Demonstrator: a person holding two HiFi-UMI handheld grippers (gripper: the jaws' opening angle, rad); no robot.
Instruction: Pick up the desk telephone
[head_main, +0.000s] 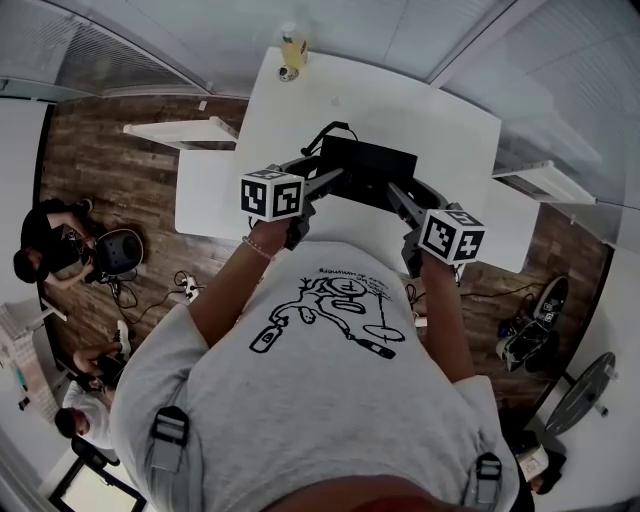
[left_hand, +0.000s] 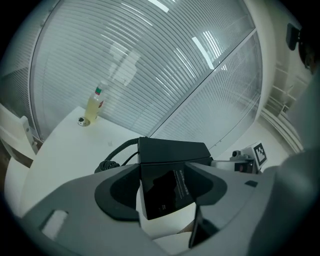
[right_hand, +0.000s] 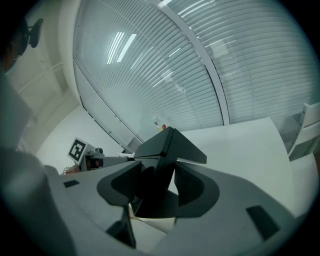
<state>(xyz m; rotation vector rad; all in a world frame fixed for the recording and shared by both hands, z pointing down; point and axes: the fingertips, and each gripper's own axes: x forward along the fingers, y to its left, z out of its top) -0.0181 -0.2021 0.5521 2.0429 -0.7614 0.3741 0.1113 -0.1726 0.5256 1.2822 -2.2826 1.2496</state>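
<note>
Left gripper (head_main: 322, 181) and right gripper (head_main: 400, 201) both have hold of the desk telephone (head_main: 368, 165), one from each side. In the left gripper view the left gripper (left_hand: 167, 186) has its jaws drawn in on the near edge of the black desk telephone (left_hand: 172, 152), a glossy face with small print caught between the dark pads. In the right gripper view the right gripper (right_hand: 157, 189) is likewise closed on the opposite edge of the desk telephone (right_hand: 167, 145). Neither gripper shows slack round the casing.

The telephone sits over the near middle of the white table (head_main: 430, 110), just ahead of the person's chest, and looks tilted – its angular body rises toward the blinds in the right gripper view. Its coiled cord (head_main: 325, 133) trails off the far left corner and lies on the tabletop. A bottle (head_main: 292, 45) of yellowish liquid stands well apart at the far edge.

As for progress, the reach and the two-sided grasp look done. What cannot be told is whether the base is already clear of the table – white shows beneath it in both gripper views, but no clean gap can be made out. What is left, by my reading, is a level lift with both sides rising together, with the cord allowed to follow.
</note>
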